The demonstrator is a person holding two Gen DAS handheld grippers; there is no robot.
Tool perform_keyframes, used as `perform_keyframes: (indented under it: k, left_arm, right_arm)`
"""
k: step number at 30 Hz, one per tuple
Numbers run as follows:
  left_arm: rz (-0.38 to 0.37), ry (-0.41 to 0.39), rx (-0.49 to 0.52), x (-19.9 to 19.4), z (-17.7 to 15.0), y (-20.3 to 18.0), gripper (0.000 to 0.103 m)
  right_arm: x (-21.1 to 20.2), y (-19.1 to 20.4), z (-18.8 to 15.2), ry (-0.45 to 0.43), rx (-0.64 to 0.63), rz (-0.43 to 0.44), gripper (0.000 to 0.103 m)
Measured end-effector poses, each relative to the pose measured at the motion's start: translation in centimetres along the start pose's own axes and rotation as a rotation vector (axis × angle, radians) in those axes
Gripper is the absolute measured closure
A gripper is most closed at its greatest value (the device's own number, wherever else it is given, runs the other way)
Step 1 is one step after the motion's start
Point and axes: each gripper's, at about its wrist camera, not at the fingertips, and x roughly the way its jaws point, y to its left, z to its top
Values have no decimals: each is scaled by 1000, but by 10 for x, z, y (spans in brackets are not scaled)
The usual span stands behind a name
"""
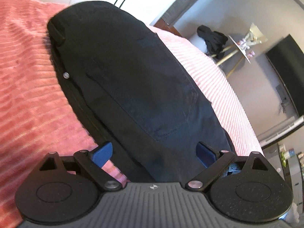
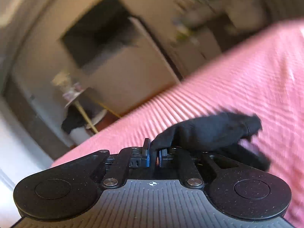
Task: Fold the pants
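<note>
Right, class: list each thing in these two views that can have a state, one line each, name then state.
Left claw: open, blue fingers spread over the pants, gripping nothing.
Right claw: shut on black pants fabric.
Pants: black, lying flat on the bed; one end lifted and bunched in the right claw.
Bedspread: pink, ribbed, spread under the pants.

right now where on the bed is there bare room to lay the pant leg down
Bare pink bedspread lies left of the black pants in the left wrist view, plus a striped strip between the pants and the bed's edge. In the right wrist view, open cover spreads beyond the fabric end pinched by the right gripper. The middle is crowded by the pants, under the open left gripper.
</note>
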Motion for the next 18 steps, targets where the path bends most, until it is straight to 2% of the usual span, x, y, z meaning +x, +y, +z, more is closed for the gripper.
perform_keyframes:
  k: [1,3,4,5,7,10,11,18]
  left_arm:
    - [-5,-1,-12,-1,1,3,8]
    - [-17,14,-45,2,4,11,8]
    - [-30,22,-64,4,6,15,8]
    - [-44,36,-85,7,8,19,8]
    - [-68,44,-109,11,12,24,9]
    - [-104,28,-125,9,17,25,9]
    - [-110,26,-124,10,18,25,9]
    - [-130,58,-156,26,14,32,11]
  right_arm:
    - [5,-3,-3,26,-14,-44,91]
    - [23,-18,-16,106,-24,-178,72]
    - [33,-27,-22,163,9,-243,48]
    - [37,-35,-26,190,52,-247,50]
    - [28,-37,-27,167,100,-215,51]
    - [19,-37,-34,205,218,-82,51]
    - [16,-35,-39,224,255,-61,53]
    - [3,-7,-86,322,334,90,54]
